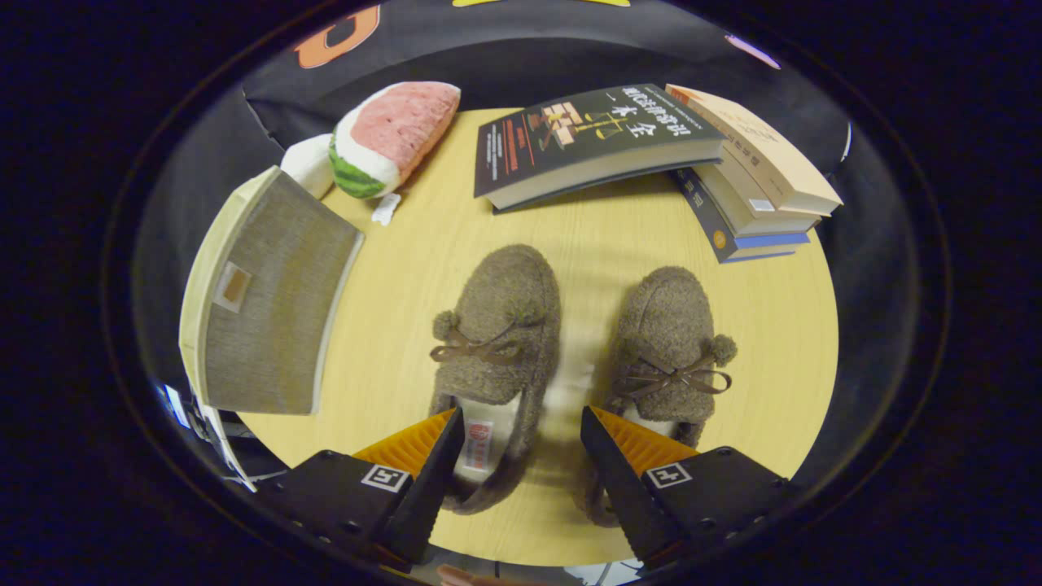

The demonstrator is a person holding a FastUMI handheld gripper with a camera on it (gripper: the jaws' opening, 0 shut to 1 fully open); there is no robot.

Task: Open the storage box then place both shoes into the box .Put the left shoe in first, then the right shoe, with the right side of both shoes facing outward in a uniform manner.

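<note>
Hovering above the near edge of the round wooden table [383,268], with the gripper [521,456] spread wide and pinching nothing, one finger over the heel opening of each shoe. Pointing forward along the gap between the pair, probably to line up before choosing one.

Lying just ahead of and partly under the fingers, two fuzzy brown slippers, toes aimed toward the far edge, heels toward the near edge. Sitting on the left side, the left shoe [496,325], its pale lining and label showing beside the left finger; sitting on the right side, the right shoe [672,334], its heel tucked under the right finger. Resting side by side but apart, with bare wood between them, likely so either can be taken separately. Needing, by the task's order, the left shoe first.

Standing at the table's left edge, the storage box [260,309], grey woven fabric with a pale rim, overhanging the edge slightly. Showing one broad fabric face with a small tab toward the shoes; whether lid or side, hard to tell, and no open mouth visible, so the opening step seemingly not yet done.

Lying beyond the box near the far left edge, a watermelon-slice plush [395,134], clear of the work. Resting along the far edge, a dark-covered book [594,138], and at the far right, a stack of books [757,179] leaning over the edge.
</note>
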